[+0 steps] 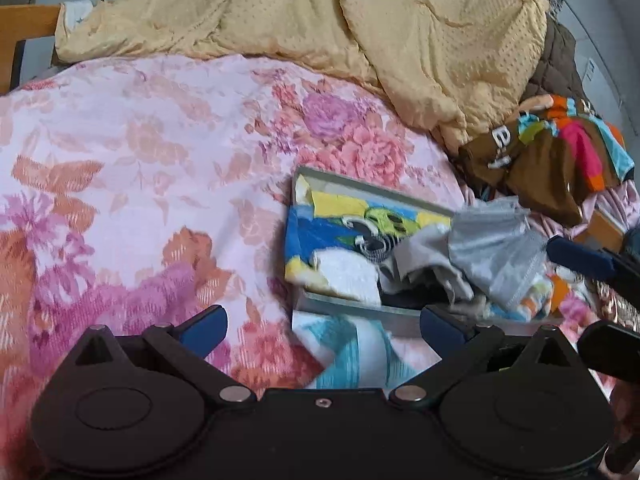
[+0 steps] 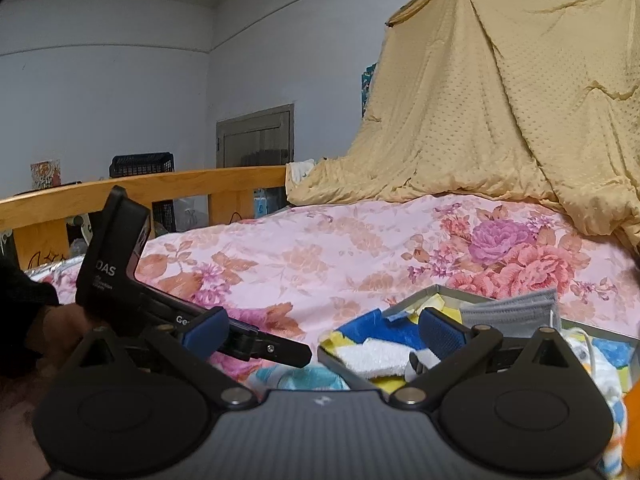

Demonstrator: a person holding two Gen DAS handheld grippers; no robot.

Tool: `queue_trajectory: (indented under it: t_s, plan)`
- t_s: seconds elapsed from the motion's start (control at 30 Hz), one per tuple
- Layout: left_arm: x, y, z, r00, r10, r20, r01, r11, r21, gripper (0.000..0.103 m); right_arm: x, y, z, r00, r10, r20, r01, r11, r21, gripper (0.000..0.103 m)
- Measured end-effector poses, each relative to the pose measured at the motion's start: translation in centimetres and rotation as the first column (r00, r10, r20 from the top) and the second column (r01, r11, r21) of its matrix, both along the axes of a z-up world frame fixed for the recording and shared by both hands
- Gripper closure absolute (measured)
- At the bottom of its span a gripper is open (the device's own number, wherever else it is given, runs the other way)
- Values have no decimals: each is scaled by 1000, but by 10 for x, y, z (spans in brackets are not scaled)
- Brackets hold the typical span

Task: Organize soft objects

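Observation:
A shallow grey box (image 1: pixel 360 186) lies on the floral bedsheet (image 1: pixel 140 160), filled with soft cloths: a blue and yellow cartoon towel (image 1: pixel 332 224), a white towel (image 1: pixel 348 276) and a grey cloth (image 1: pixel 492 252) draped over its right end. My left gripper (image 1: pixel 324 326) hovers open just in front of the box's near left corner, holding nothing. My right gripper's blue finger (image 1: pixel 576 258) reaches in from the right beside the grey cloth. In the right wrist view my right gripper (image 2: pixel 322 332) is open and empty, with the box (image 2: pixel 340 366) and the grey cloth (image 2: pixel 508 312) just beyond its right finger.
A yellow quilt (image 1: pixel 360 20) is heaped at the back of the bed. A brown multicoloured garment (image 1: pixel 560 152) lies right of the box, and a teal and white cloth (image 1: pixel 360 352) pokes out beneath it. A wooden bed rail (image 2: pixel 160 188) runs along the far left.

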State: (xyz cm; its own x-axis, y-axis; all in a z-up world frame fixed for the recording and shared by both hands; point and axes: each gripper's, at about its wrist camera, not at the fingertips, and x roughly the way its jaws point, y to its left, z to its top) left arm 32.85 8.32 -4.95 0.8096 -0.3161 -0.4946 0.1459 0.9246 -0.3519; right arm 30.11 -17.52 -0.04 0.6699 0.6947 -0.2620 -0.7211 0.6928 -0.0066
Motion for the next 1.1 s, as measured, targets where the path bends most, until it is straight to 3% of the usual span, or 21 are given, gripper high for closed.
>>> queue_trajectory:
  t_s: [0.37,0.57,0.77,0.9,1.1]
  plan:
    - [21,6,-5,996,90,17,-88,993,-84,1,68,16,20,997,79,-12,-78,990,115,0]
    - [36,12,-9,988,154,-30,-156,974,-164,1,102,26,23,994,98,-48,-87,979,186,0]
    - [48,23,-11,966,241,-95,-258,931,-259,1,135,32,20,991,81,-110,-51,966,254,0]
    - [60,17,-12,954,277,-114,-296,930,-219,1,148,27,17,988,61,-141,-15,952,307,0]
    - [75,14,-8,948,294,-119,-313,930,-192,1,158,33,19,989,72,-129,-30,954,299,0]
